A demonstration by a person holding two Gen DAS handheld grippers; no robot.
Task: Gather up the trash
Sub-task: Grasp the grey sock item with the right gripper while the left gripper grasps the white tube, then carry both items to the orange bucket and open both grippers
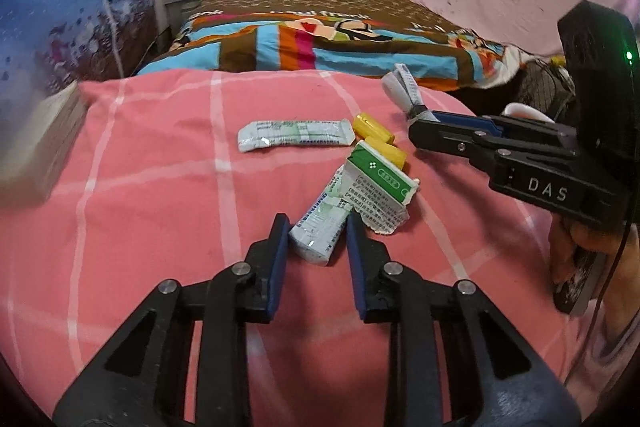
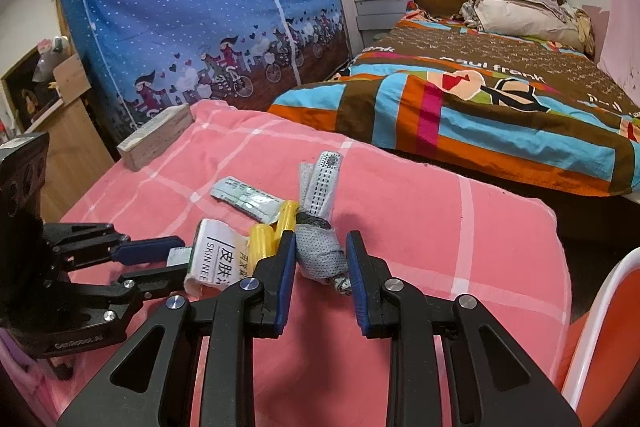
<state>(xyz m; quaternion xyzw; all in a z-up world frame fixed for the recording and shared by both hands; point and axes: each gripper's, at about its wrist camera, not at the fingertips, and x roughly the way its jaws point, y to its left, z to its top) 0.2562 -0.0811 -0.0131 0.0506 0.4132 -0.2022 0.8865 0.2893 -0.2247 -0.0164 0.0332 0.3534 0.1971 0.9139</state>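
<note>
Trash lies in a loose cluster on a pink checked cushion [image 1: 140,187], w/ a patchwork-quilt bed [image 1: 320,27] behind it.

Left wrist view: left tongs [image 1: 319,231] sit low over the cushion, blue pads either side of a crumpled white-green sachet [image 1: 316,231]. Left pad looks to be touching it; whether the right pad presses too I can't tell. Just past it lies a torn green-white box [image 1: 378,187], partly over the sachet's far end. Two yellow cylinders [image 1: 374,131] lie beyond the box, one touching its top edge. A flat white-green wrapper [image 1: 294,134] lies apart, left of the cylinders. On the right side the right tongs [image 1: 424,121] reach in sideways, closed on a grey-white crumpled strip [image 1: 404,89] whose free end sticks up. A hand [image 1: 580,247] holds that tool from below.

Right wrist view: right tongs [image 2: 321,251] are narrow, pads pinching the grey mesh wad of the strip [image 2: 320,255]; its dotted white tail stands up and away. Yellow cylinders [image 2: 276,231] sit just left of the tongs, wrapper [image 2: 244,201] beyond them. Box [image 2: 212,259] shows black print, lying at the left tongs [image 2: 178,259], which come in from the left w/ the sachet end btwn the fingers. A wooden block [image 2: 158,137] rests on the cushion's far left corner, well apart from the trash. Blue fabric wardrobe [image 2: 180,7] stands behind.
</note>
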